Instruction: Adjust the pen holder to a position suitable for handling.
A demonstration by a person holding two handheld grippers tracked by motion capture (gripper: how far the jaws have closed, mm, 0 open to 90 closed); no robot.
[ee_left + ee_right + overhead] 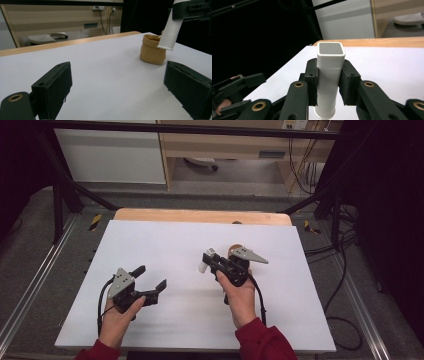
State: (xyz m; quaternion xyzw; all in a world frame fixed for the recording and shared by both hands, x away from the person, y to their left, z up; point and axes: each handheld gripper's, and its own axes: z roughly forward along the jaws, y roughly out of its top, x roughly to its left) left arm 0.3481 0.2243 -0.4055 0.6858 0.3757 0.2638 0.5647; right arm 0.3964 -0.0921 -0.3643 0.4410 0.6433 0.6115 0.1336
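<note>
We hold a white plastic square-mouthed tube clamped in our right gripper, above the white worktop, beside a small tan pouch at two o'clock. Our left gripper fingers stand wide, empty. Next, probably lower the tube into the pouch.

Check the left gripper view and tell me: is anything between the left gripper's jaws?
No, the left gripper stands open with bare white table between its jaws.

Smooth white plastic tube, matt tan paper pouch.
</note>
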